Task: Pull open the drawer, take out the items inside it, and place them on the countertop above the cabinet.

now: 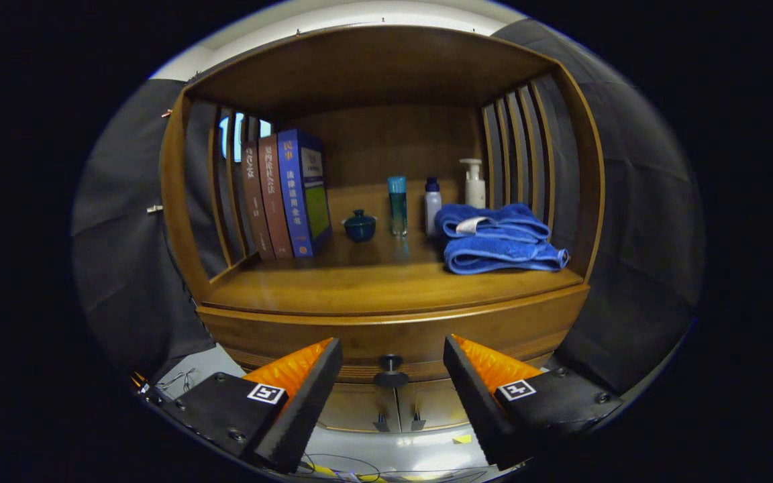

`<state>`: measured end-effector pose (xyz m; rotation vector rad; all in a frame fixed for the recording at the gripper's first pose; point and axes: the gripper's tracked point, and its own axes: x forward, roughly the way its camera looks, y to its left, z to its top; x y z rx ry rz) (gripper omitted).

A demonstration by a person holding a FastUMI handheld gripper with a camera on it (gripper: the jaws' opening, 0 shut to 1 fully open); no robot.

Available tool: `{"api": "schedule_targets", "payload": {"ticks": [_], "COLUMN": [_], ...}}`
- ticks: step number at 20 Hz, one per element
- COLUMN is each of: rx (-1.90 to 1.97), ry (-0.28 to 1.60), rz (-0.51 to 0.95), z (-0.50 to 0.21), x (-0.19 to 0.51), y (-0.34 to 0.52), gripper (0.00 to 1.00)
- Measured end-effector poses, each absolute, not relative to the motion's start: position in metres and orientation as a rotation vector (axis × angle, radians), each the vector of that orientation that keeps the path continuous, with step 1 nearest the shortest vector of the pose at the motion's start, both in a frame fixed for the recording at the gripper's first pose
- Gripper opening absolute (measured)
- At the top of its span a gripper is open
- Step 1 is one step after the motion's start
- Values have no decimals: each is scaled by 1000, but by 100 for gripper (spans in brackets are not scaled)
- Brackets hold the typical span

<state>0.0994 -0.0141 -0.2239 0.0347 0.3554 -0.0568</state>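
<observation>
**Lining up on the drawer knob**

Gripper (392,365) wide open, empty, knob (391,367) between its fingers but farther off. Drawer (386,342) shut, contents unseen. Next, likely: advance, close on knob, pull straight. Worktop (359,285) above holds books (286,194), bottles (398,204), folded towels (494,238); front free.

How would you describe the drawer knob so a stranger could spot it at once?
Start at the wooden cabinet and drop below its countertop to the curved drawer front. At its centre sits the drawer knob, between the open tongs. It is one dark round stud; the doors underneath carry a pair of smaller handles.
</observation>
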Motion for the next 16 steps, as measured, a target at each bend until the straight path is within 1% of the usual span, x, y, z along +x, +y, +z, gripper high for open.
{"api": "schedule_targets", "payload": {"ticks": [11, 12, 15, 16], "rx": [56, 56, 11, -2], "ry": [488, 491, 491, 492], "rz": [-65, -69, -64, -58], "z": [-305, -306, -314, -312], "x": [130, 132, 136, 135], "y": [-17, -17, -18, -15], "gripper": [98, 94, 52, 47]}}
